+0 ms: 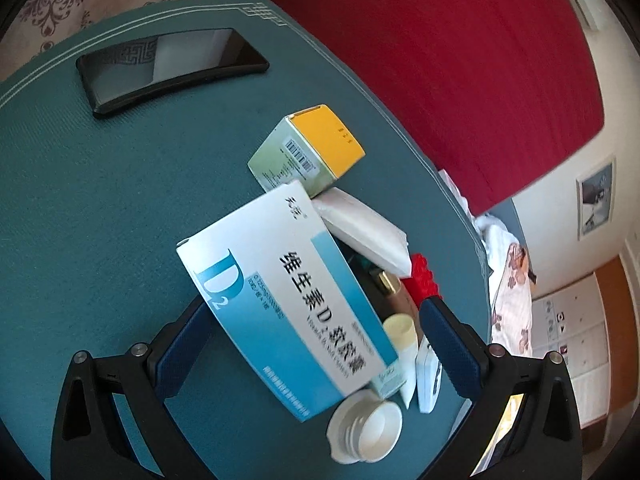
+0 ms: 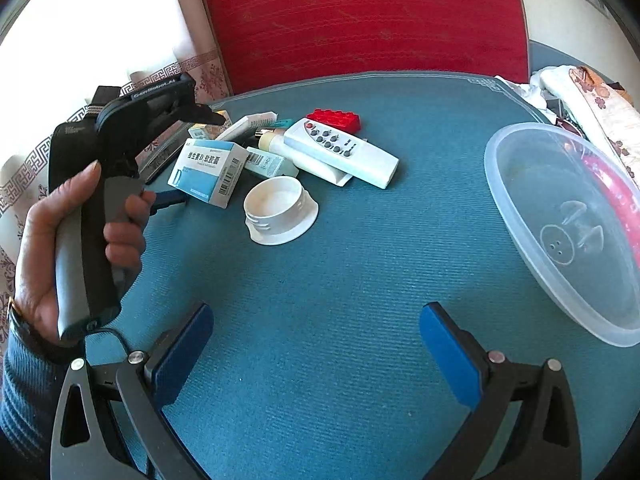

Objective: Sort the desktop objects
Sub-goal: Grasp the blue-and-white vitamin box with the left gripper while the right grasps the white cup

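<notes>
A pile of small objects lies on the teal mat [image 2: 320, 280]. A blue-and-white vitamin D2 box [image 1: 280, 296] [image 2: 208, 170] lies between the wide-open jaws of my left gripper [image 1: 316, 320], untouched by the pads. Beside it are a yellow-topped green box [image 1: 308, 148], a white tissue pack [image 1: 364, 232], a red toy brick [image 1: 424, 280] [image 2: 336, 119], a white jar lid [image 1: 366, 428] [image 2: 278, 210] and a white remote [image 2: 340, 152]. My right gripper [image 2: 316, 344] is open and empty above bare mat, well in front of the pile.
A black phone [image 1: 168, 68] lies at the mat's far left. A clear plastic bowl [image 2: 560, 216] stands at the right. A red chair back [image 2: 360, 16] rises behind the table. Floral cloth [image 2: 592, 96] lies at the far right edge.
</notes>
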Motion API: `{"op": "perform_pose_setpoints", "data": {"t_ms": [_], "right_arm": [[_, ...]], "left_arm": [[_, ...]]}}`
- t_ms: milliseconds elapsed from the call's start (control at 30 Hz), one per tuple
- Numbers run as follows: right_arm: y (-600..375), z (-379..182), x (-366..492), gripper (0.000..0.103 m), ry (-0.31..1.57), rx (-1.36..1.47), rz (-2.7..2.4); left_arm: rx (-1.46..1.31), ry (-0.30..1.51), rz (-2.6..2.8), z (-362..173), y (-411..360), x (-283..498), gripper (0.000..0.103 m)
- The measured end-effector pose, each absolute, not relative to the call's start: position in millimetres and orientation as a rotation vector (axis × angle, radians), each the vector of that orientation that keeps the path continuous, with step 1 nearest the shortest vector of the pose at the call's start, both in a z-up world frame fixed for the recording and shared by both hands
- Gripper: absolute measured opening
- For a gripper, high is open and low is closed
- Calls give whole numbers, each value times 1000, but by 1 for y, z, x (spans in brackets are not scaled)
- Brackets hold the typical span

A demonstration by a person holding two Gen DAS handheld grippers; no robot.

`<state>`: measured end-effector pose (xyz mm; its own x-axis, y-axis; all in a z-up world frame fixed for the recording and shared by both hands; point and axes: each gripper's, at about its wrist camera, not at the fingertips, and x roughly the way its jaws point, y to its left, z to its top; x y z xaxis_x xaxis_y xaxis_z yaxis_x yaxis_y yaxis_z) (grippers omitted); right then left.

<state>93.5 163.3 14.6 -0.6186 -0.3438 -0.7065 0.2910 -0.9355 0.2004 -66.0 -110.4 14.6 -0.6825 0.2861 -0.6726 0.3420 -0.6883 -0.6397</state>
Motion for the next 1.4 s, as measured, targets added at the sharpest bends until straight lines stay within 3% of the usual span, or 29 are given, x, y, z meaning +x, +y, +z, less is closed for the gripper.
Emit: {"op": "perform_pose_setpoints", "data": {"t_ms": [267, 333, 400, 1033, 1133, 1333, 1400], "right_arm": [[160, 10, 91, 103, -71, 1145, -2544], [160, 10, 90, 103, -72, 1150, -2546], [160, 8, 88, 103, -73, 1156, -2548], [122, 16, 53, 103, 80, 1080, -2604], [115, 17, 45, 99, 107, 1062, -2606], [98, 9, 21, 75, 153, 1095, -2591], [96, 6, 17, 73, 150, 1104, -2577]], "left_arm": [[1231, 1164, -2565, 17, -104, -78, 103], [1224, 1085, -2590, 17, -101, -78, 95], [1222, 1003, -2604, 16, -99, -77, 79], [959, 797, -2720, 48, -114, -47, 77], [961, 824, -2710, 48, -117, -49, 77], [973, 845, -2704, 46, -118, -47, 77], [977, 846, -2707, 46, -117, -47, 77]]}}
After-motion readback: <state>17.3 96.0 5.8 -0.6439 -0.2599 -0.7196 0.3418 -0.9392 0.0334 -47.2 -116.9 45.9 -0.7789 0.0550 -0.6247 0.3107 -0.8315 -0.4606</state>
